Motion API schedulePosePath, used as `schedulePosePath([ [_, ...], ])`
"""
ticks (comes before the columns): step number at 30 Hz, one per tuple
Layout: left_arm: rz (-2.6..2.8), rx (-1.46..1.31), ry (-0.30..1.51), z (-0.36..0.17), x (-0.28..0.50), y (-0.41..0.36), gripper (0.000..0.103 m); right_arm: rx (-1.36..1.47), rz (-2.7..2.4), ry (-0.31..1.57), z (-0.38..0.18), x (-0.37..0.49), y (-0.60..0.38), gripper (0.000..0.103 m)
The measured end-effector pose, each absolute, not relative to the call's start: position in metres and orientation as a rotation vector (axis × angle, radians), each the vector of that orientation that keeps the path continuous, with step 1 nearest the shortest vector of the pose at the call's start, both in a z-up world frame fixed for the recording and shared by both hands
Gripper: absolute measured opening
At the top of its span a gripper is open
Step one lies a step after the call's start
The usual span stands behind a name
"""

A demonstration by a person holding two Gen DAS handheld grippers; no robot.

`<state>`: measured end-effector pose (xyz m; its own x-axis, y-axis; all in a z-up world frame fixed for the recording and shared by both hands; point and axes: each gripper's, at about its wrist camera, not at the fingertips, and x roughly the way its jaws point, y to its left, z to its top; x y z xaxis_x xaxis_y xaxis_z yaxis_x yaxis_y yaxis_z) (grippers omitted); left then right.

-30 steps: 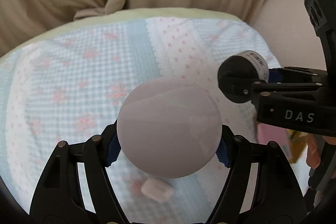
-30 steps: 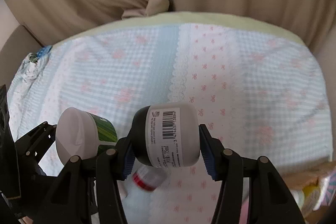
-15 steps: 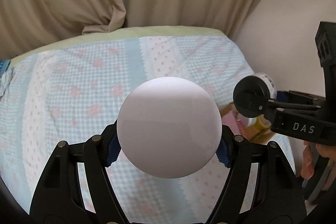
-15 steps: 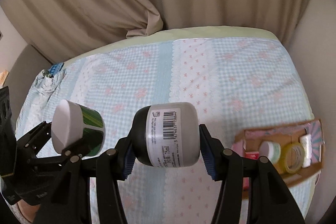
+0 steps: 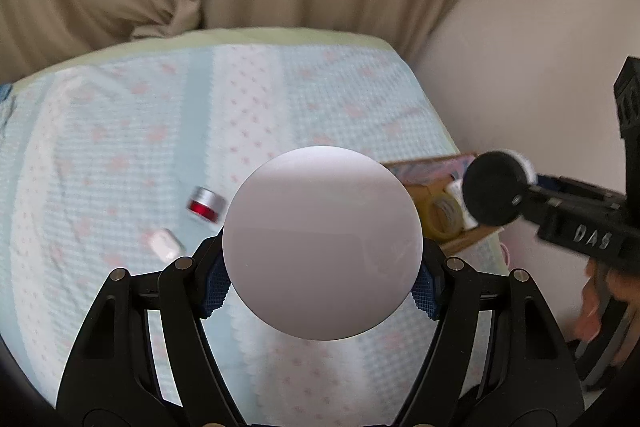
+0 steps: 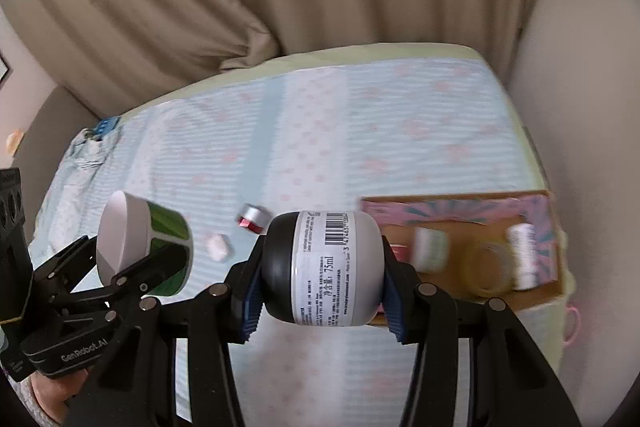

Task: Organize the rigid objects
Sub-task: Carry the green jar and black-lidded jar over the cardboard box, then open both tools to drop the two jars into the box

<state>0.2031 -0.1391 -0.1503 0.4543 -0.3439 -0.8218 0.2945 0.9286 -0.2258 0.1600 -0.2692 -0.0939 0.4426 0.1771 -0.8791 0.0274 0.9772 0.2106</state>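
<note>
Aloft over the bedspread: left gripper clamped on green tub, right gripper clamped on grey bottle. Beyond, cardboard box holding tape roll, small jar, white bottle. Newly in sight since half a second ago: red-and-silver jar, white case.

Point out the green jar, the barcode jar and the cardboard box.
green jar (image 6: pixel 168 227), right wrist view, on its green label.
barcode jar (image 6: pixel 332 267), right wrist view, on its printed label.
cardboard box (image 6: pixel 460 207), right wrist view, on its pink far wall.
</note>
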Motion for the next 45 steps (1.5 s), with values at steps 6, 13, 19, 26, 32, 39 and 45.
schedulePosePath([
  [6, -0.46, -0.019, 1.08, -0.18, 0.199, -0.211, 0.069, 0.239, 0.006, 1.147, -0.109, 0.142, -0.347, 0.046],
  [13, -0.536, 0.046, 1.153, -0.221, 0.209, -0.292, 0.069, 0.294, -0.061, 1.202, -0.146, 0.135, -0.415, 0.046],
  [19, -0.584, 0.118, 1.232, -0.267, 0.225, -0.343, 0.069, 0.35, -0.067, 1.259, -0.193, 0.145, -0.453, 0.046],
  [26, -0.61, 0.233, 1.299, -0.33, 0.238, -0.381, 0.069, 0.396, -0.055, 1.326, -0.252, 0.159, -0.474, 0.046],
  [32, -0.592, 0.273, 1.348, -0.356, 0.243, -0.381, 0.069, 0.431, -0.031, 1.365, -0.287, 0.167, -0.481, 0.046],
  [39, -0.579, 0.205, 1.344, -0.343, 0.25, -0.369, 0.103, 0.517, -0.021, 1.356, -0.296, 0.167, -0.487, 0.07],
  [45, -0.556, 0.222, 1.35, -0.331, 0.24, -0.344, 0.103, 0.539, -0.071, 1.345, -0.284, 0.154, -0.497, 0.103],
])
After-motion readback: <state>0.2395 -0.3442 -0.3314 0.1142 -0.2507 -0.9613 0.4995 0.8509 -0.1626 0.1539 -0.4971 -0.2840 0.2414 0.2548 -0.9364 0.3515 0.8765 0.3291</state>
